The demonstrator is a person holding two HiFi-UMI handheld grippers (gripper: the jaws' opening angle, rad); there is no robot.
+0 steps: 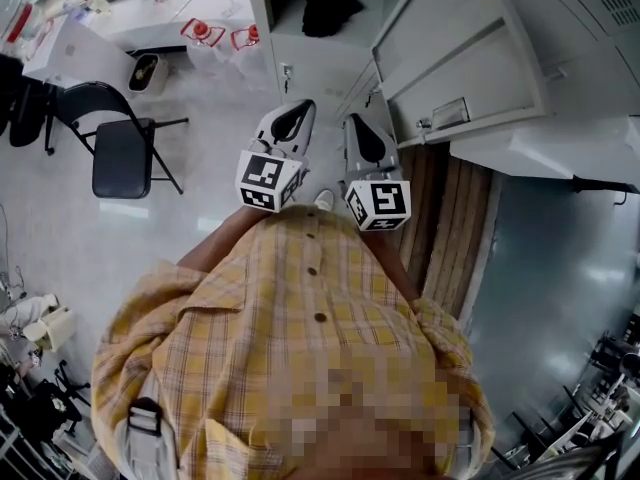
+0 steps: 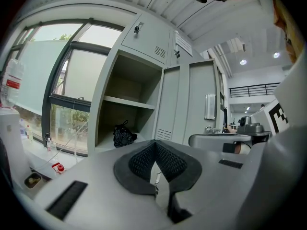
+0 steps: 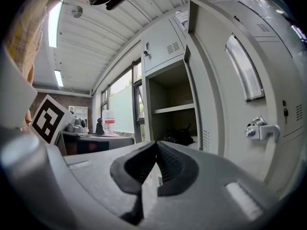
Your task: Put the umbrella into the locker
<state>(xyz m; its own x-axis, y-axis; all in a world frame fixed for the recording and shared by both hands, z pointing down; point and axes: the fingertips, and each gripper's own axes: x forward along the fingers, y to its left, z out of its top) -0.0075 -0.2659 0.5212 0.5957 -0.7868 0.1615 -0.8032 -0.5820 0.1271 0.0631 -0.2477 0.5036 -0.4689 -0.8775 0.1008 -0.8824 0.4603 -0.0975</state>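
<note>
While I'm holding both tools about level in front of the open locker (image 2: 165,104), neither one has anything in it. The left tool (image 2: 155,146) is pinched fully closed, its 2 dark ribbed pads meeting at the tip with nothing between them. The right tool (image 3: 156,145) looks the same, pads together and empty. In the head view they sit side by side just past my yellow plaid shirt (image 1: 300,338), both pointing at the locker.

The umbrella (image 2: 123,134) is already inside. It's a black folded-up bundle with a little loop sticking up, lying on the floor of the compartment below the shelf (image 2: 129,102). Neither tool touches it; it's well apart from both.

The locker door (image 3: 240,99) stands swung open on the right, and its metal latch (image 3: 261,128) shows up close to the right tool. Off to the left there's a black folding chair (image 1: 120,148) on the floor. The right gripper view also catches a bench (image 3: 98,140) with a red-labelled bottle (image 3: 109,121) on it by the window.
</note>
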